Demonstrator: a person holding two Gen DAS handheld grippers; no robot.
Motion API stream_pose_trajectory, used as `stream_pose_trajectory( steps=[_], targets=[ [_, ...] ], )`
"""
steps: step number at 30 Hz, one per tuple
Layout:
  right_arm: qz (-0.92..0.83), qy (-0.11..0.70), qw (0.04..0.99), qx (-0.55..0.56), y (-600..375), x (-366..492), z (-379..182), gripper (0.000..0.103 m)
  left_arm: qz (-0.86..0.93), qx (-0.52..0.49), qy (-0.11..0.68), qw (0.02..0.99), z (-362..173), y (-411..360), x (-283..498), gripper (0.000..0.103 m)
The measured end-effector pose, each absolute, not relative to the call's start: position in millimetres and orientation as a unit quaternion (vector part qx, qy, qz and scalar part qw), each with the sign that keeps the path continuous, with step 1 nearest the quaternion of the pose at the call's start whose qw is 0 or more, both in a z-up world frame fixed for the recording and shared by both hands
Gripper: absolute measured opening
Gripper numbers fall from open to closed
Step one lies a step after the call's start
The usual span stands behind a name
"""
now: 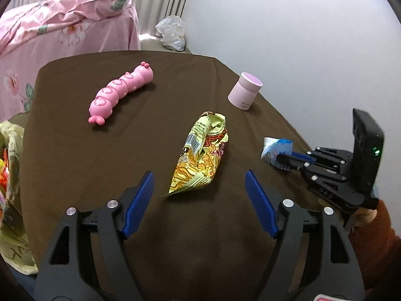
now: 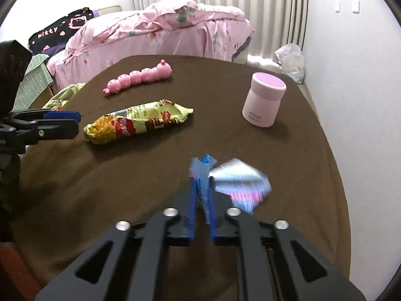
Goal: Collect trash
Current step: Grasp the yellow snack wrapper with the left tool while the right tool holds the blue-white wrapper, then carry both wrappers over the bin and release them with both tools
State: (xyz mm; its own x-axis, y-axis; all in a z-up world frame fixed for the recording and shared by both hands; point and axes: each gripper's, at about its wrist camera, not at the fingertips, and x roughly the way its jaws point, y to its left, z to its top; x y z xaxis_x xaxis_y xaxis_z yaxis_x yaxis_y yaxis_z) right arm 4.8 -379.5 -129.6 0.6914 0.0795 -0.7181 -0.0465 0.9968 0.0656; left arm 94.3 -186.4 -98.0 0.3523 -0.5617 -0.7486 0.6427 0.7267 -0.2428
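A crumpled yellow snack wrapper (image 1: 200, 153) lies on the brown-covered table (image 1: 75, 163); it also shows in the right wrist view (image 2: 137, 121). My left gripper (image 1: 199, 185) is open, its blue pads either side of the wrapper's near end, just above the cloth. My right gripper (image 2: 201, 180) is shut on a small blue and white wrapper (image 2: 238, 183), held a little above the table; in the left wrist view this wrapper (image 1: 274, 149) is at the right.
A pink caterpillar toy (image 1: 120, 92) and a pink cylindrical jar (image 1: 244, 90) stand further back on the table. A yellow bag (image 1: 12, 188) with trash hangs off the table's left edge. A pink bed (image 2: 155, 35) and a white plastic bag (image 2: 290, 60) lie beyond.
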Motion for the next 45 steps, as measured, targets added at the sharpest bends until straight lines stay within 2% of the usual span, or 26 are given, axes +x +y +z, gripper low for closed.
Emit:
stream_pose_trajectory(
  steps=[6, 9, 11, 14, 32, 38, 45],
  targets=[
    [0.019, 0.371, 0.927, 0.044, -383, -5, -118, 0.003, -0.363, 0.097, 0.433, 0.820, -99, -210, 104, 0.069],
    [0.016, 0.369, 0.927, 0.060, -386, -10, -115, 0.003, -0.349, 0.120, 0.453, 0.811, -111, -226, 114, 0.055],
    [0.013, 0.366, 0.928, 0.061, -385, -14, -111, 0.003, -0.341, 0.116, 0.471, 0.805, -119, -228, 119, 0.037],
    [0.011, 0.362, 0.931, 0.056, -381, -17, -104, 0.003, -0.343, 0.077, 0.467, 0.811, -116, -214, 117, 0.031],
    [0.082, 0.315, 0.945, -0.021, -271, 23, -25, 0.003, -0.247, -0.017, 0.367, 0.897, -41, -61, 101, 0.031],
    [0.145, 0.289, 0.944, -0.062, -201, 57, 9, 0.003, -0.130, -0.073, 0.338, 0.929, -34, 25, 112, 0.031],
    [0.214, 0.282, 0.931, -0.088, -133, 90, 24, 0.003, -0.019, -0.175, 0.327, 0.929, -49, 120, 118, 0.031]
  ],
)
